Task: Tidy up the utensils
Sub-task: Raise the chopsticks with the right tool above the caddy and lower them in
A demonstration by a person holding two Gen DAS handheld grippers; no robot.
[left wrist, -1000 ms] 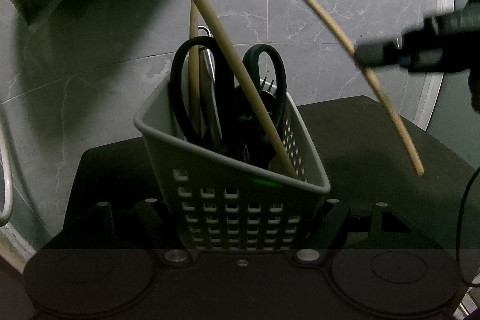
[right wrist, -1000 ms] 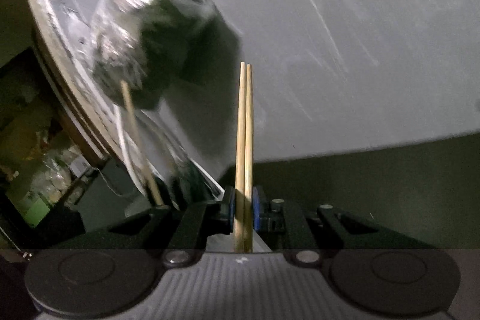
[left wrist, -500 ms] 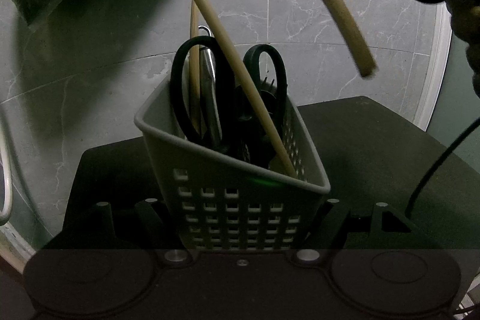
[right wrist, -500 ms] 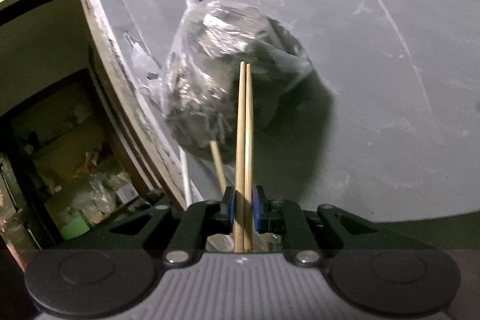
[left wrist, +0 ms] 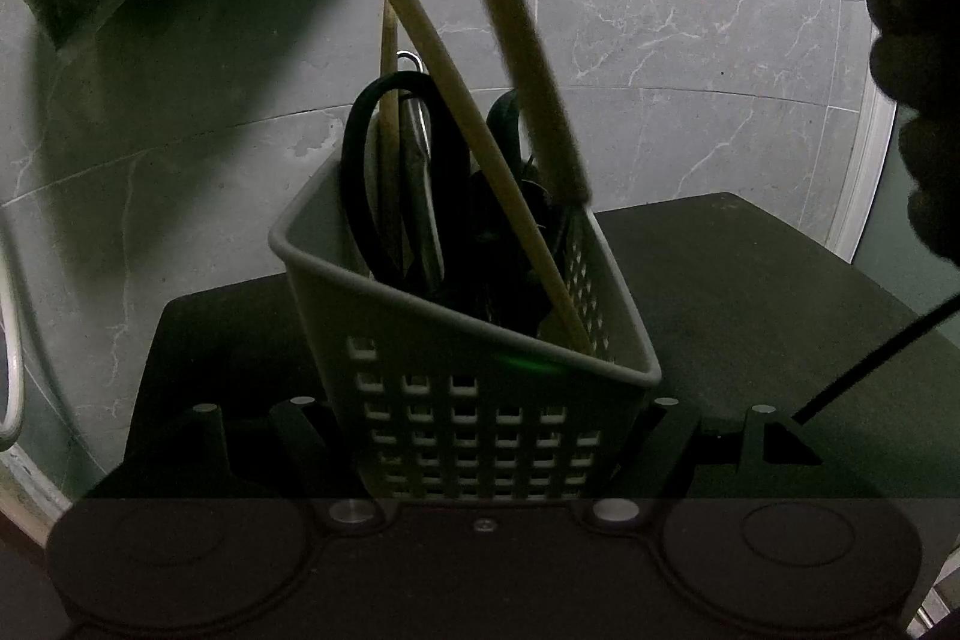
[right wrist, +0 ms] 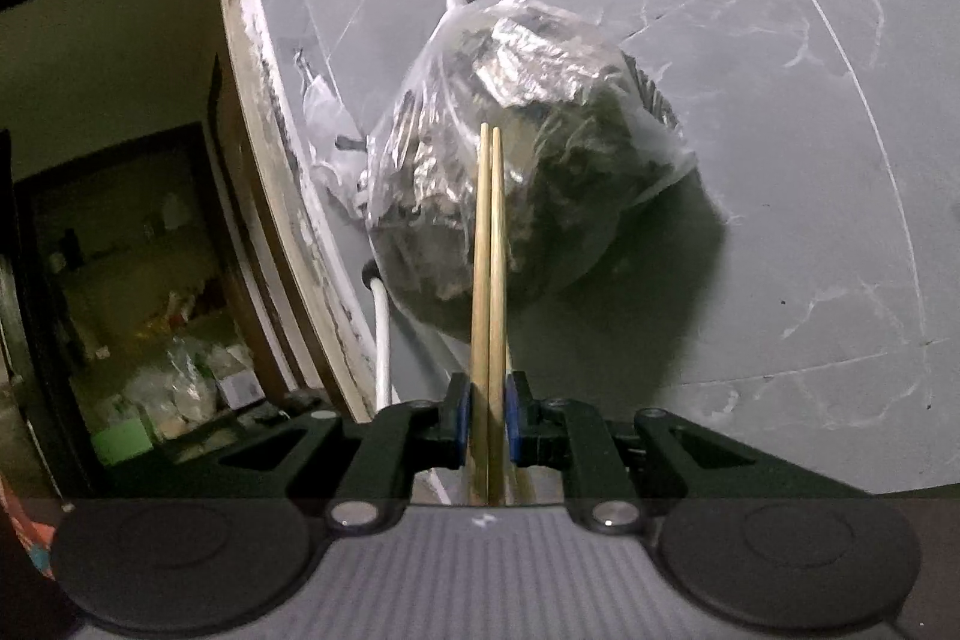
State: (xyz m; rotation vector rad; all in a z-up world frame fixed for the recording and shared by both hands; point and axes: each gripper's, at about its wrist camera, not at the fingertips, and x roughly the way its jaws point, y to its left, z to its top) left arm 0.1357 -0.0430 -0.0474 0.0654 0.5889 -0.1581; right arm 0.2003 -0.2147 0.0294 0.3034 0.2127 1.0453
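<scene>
Grey marble wall (left wrist: 690, 40) behind, the left gripper (left wrist: 480, 430) steadies a perforated grey plastic basket (left wrist: 480, 400) clamped between its fingers, while the right gripper (right wrist: 485, 418), clenched on pale wooden chopsticks (right wrist: 487, 280), aims them inside.

I find no text, label, brand, number or sign that I can read in either wrist view.
</scene>
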